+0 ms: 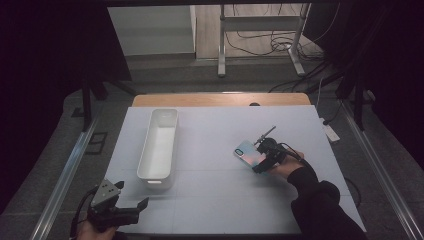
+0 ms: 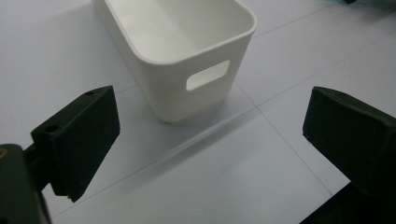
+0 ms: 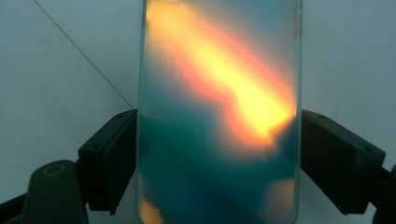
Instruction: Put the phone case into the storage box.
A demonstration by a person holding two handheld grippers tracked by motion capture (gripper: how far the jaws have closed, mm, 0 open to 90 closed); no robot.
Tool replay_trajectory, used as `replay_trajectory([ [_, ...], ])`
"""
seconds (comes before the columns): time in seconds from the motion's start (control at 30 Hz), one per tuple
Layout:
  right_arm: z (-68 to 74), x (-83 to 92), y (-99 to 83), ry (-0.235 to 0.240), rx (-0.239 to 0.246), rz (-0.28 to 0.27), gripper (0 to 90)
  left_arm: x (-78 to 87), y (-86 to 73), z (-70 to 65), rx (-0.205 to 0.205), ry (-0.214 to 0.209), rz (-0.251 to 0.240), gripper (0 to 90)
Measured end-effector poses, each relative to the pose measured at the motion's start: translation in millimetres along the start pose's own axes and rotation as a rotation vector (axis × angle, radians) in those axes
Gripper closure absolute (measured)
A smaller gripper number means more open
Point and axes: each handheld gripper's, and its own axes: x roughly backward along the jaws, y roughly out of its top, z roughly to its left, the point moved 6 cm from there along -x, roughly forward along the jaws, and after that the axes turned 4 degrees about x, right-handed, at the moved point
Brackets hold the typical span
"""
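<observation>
Phone (image 3: 217,116) edges clamped by right gripper (image 3: 217,158) fingers

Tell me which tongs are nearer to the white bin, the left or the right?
Left. The left tongs hover open just off the near end of the white bin. The right tongs are farther away across the table, closed on the phone case.

A black sleeve (image 1: 320,205) is being worn on the right arm. Black blocky jaws with small screw holes are being shown on both grippers; a grey three-cornered plate (image 1: 106,190) is being carried on the left gripper (image 1: 131,197).
</observation>
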Motion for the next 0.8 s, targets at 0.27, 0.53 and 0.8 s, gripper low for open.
replay_trajectory([
  [0.27, 4.0, 5.0, 0.5, 0.025, 0.015, -0.036, 17.2, 1.2, 0.4, 0.7, 0.013, -0.058, -0.009, 4.2],
  [0.53, 11.5, 16.5, 3.0, 0.032, 0.038, -0.096, 17.2, 0.0, 0.8, -1.8, -0.015, -0.044, 0.004, 1.4],
  [0.8, 16.4, 24.7, 3.0, 0.049, 0.046, -0.128, 17.2, 0.7, 1.5, -0.8, -0.017, -0.032, -0.004, 0.0],
])
